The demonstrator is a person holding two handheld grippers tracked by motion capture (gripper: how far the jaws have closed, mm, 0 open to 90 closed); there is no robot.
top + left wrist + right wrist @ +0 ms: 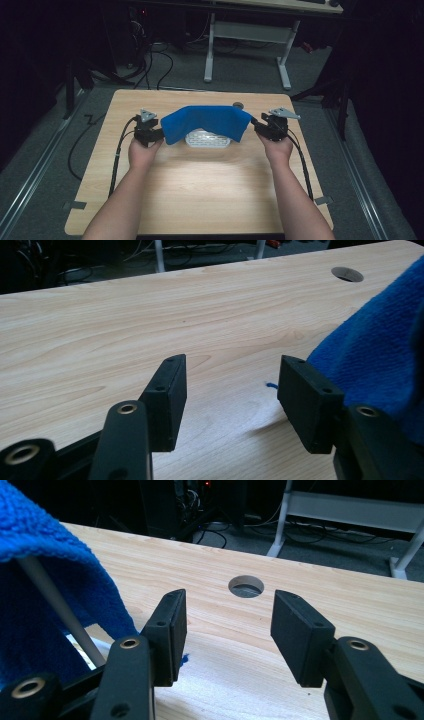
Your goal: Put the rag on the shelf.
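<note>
In the high view, a light wooden table (200,185) fills the middle of the picture. Two bare forearms come up from the bottom edge, one on each side.

At the left of the middle sits the left gripper (156,134), held in the left hand (143,151). A black cable (118,155) runs down from it along the table. In the left gripper view, its two black jaws stand wide apart. Only bare wood shows between them. The blue towel (380,365) is at the right side of that picture, just beside the right jaw, and it looks to touch the outside of that jaw. A tiny blue thread (270,385) lies on the wood between the jaws.

In the middle of the high view, the blue towel (207,122) hangs over a white rack (207,140) like a little tent. The rack peeks out under the towel's lower edge. A small round hole (238,105) in the table is just behind the towel, a bit to the right.

At the right of the middle is the right gripper (259,125), held in the right hand (278,150). In the right gripper view, its jaws are wide apart too, with bare wood and the round hole (246,586) between them. The towel (55,600) hangs at the left side of that picture, next to the left jaw. A thin white bar (60,607) of the rack slants under the towel.
</note>
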